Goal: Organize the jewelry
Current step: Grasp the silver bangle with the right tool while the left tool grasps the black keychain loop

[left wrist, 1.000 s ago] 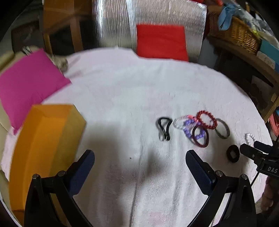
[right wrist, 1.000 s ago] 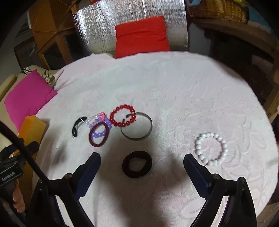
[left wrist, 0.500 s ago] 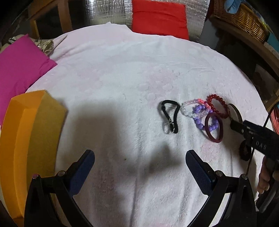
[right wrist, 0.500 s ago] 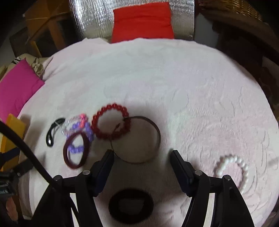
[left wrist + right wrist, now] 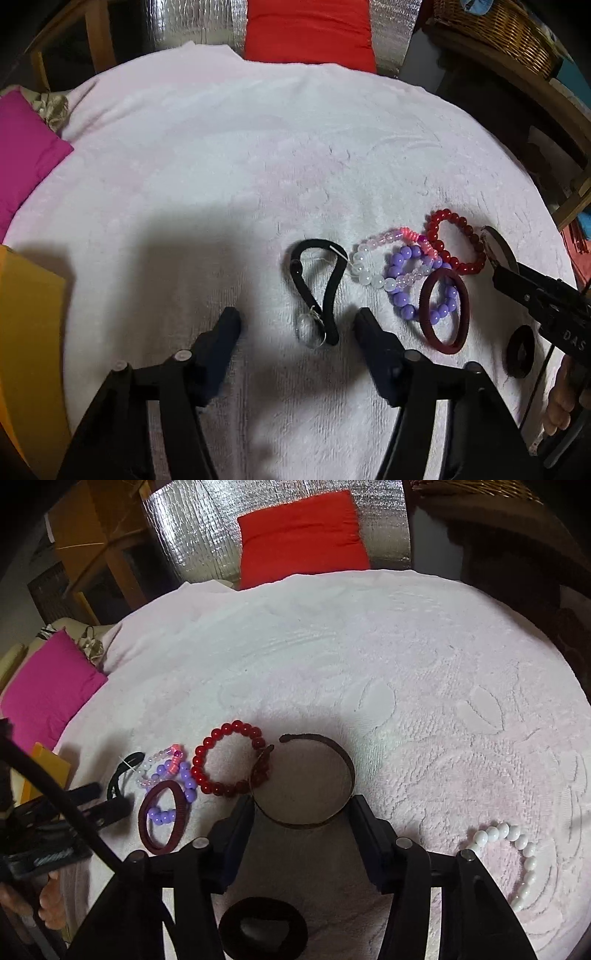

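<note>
Jaws of both grippers have been narrowed yet remain unclenched: right gripper (image 5: pixel 301 806) apparently straddling the metal cuff (image 5: pixel 314 779), left gripper (image 5: pixel 297 325) brought round the black cord (image 5: pixel 321 284) left of it, so pickups seem imminent.

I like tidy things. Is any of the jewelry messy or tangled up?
Yes. The purple bead bracelet, pink and clear bead bracelet and maroon hair band overlap in a heap; the red bead bracelet lies across the metal bangle's end.

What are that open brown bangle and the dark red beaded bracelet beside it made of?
The open bangle looks like thin metal with a dull bronze finish: a rigid band with a gap. The red beaded bracelet looks like glass or polished stone, its round beads glossy with highlights; plastic is possible.
</note>
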Demonstrator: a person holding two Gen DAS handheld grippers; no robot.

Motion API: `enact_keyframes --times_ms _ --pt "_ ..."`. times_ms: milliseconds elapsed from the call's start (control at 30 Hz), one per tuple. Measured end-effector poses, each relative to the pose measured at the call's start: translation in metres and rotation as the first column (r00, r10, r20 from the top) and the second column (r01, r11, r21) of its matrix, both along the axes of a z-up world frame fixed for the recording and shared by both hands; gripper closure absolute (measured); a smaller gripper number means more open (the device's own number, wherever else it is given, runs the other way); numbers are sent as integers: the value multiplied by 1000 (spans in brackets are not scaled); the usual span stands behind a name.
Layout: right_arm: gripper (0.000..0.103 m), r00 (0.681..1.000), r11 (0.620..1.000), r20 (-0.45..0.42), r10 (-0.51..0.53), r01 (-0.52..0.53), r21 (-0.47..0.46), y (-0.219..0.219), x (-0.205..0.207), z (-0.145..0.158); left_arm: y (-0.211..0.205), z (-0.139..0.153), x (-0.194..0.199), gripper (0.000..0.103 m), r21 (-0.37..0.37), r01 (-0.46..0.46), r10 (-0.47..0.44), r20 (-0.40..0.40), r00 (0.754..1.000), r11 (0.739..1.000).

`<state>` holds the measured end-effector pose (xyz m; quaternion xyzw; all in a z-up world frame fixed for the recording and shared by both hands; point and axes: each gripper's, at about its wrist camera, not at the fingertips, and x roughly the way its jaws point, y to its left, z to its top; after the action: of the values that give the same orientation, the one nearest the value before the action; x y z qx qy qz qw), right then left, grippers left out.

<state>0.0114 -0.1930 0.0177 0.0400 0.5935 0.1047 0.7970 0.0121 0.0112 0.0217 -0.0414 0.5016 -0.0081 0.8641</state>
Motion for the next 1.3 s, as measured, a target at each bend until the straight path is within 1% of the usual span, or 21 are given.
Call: enact_keyframes --times_ms 67,133,167,200,233,333,467,600,667,733,867,900,933,967,1033,1100,1167,1200,1233,1267,1300 --pt "47 1000 1000 4 4 -4 3 0 -1 1 -2 3 -1 49 -1 12 -12 16 1000 1000" --pt "47 1000 1000 7 9 -9 -3 1 -2 2 -1 5 -3 67 -9 16 -16 28 999 1000" --pt "47 1000 1000 8 10 -9 -6 0 1 1 0 7 -4 73 -15 19 -18 35 999 1000" --pt "47 1000 1000 9 9 -9 -8 0 0 2 1 8 -5 86 -16 20 -20 37 999 1000" --pt "47 1000 1000 10 6 -6 -7 0 1 4 3 9 -7 90 -24 22 -21 40 999 999" --pt "48 1000 1000 22 9 -9 -1 -1 -4 13 9 16 -14 93 -41 16 -14 65 998 999" --pt "48 998 1000 61 32 -31 -3 4 -10 28 17 28 -23 94 -29 -9 12 96 995 1000" --pt "49 995 999 92 35 -38 28 11 -16 41 22 40 -39 94 -30 -20 23 128 991 999" --pt "85 993 998 105 50 -54 34 18 -19 46 25 46 -48 94 -33 -21 26 153 988 999" --pt "85 992 996 107 72 -76 38 30 -22 49 26 46 -49 94 -23 -19 23 159 987 1000" --pt "84 986 996 136 94 -92 -22 39 -23 52 33 41 -49 94 -34 -35 39 127 991 999" --pt "83 987 996 137 84 -82 -18 34 -24 53 34 40 -49 92 -19 -44 46 127 991 999" --pt "80 989 998 136 65 -64 -15 29 -23 54 35 39 -48 85 -6 -47 48 125 991 999" --pt "80 990 999 132 52 -51 -13 25 -23 54 36 38 -46 80 2 -52 52 124 991 999" --pt "80 993 1000 116 30 -31 1 19 -21 50 35 36 -44 55 5 -62 61 123 991 998" --pt "80 995 1000 90 30 -31 3 18 -18 46 31 32 -40 48 9 -53 52 115 992 999" --pt "80 998 999 59 29 -30 18 18 -17 42 26 28 -35 47 13 -33 32 104 994 999" --pt "79 999 999 44 30 -32 42 18 -17 41 24 26 -33 46 19 -27 25 99 995 999" --pt "66 999 997 31 37 -39 68 18 -17 41 21 23 -29 46 31 -25 22 94 995 999" --pt "47 999 996 23 43 -44 80 19 -18 41 20 19 -24 46 45 -26 23 84 996 999" --pt "36 999 995 23 48 -49 87 21 -20 41 19 15 -20 46 50 -27 23 76 997 998"
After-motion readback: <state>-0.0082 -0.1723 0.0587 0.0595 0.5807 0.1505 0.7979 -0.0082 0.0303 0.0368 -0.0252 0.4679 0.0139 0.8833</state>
